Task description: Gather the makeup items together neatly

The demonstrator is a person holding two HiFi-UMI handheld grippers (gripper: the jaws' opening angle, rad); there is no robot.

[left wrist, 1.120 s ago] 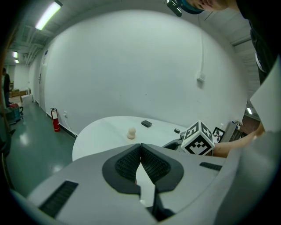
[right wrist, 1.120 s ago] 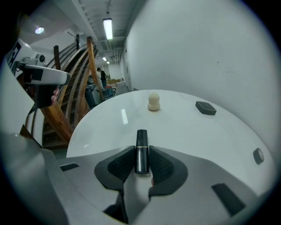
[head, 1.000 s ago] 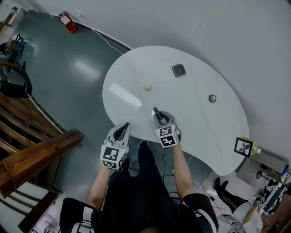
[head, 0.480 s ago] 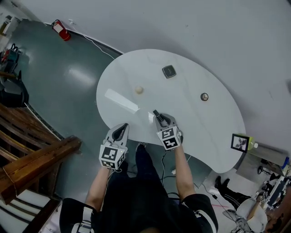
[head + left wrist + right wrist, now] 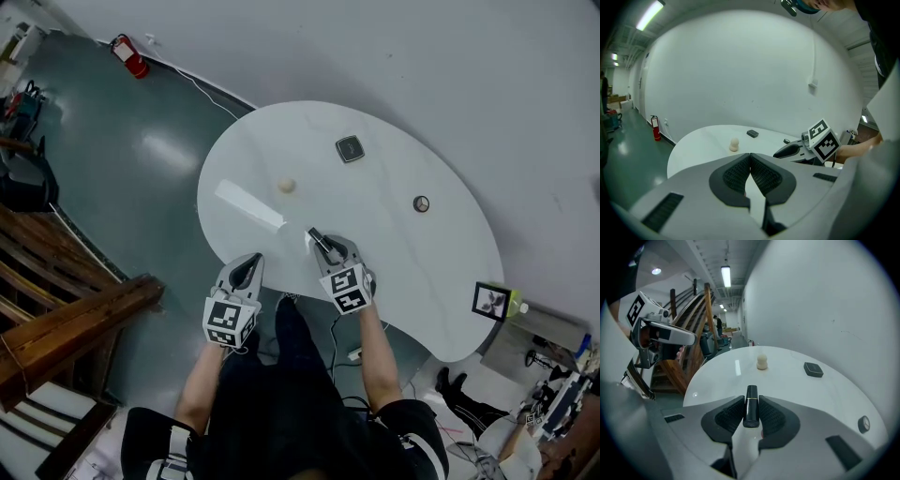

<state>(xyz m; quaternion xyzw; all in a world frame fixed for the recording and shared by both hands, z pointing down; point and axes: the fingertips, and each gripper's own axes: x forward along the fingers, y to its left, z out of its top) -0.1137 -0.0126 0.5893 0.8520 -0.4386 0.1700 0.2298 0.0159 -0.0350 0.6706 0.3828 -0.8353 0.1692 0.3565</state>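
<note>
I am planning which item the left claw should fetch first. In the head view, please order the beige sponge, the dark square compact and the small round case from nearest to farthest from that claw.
From the left claw:
1. The beige sponge, ahead, on the left part of the table.
2. The dark square compact, at the far side.
3. The small round case, off to the right.

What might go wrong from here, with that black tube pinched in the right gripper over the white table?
1. The glossy lipstick tube sticks out past the right gripper's pads, so it might slip.
2. The gripper hovers near the table's near edge; a dropped tube could roll onto the floor.
3. The rounded sponge stands upright and could topple if the tube is set down against it.
</note>
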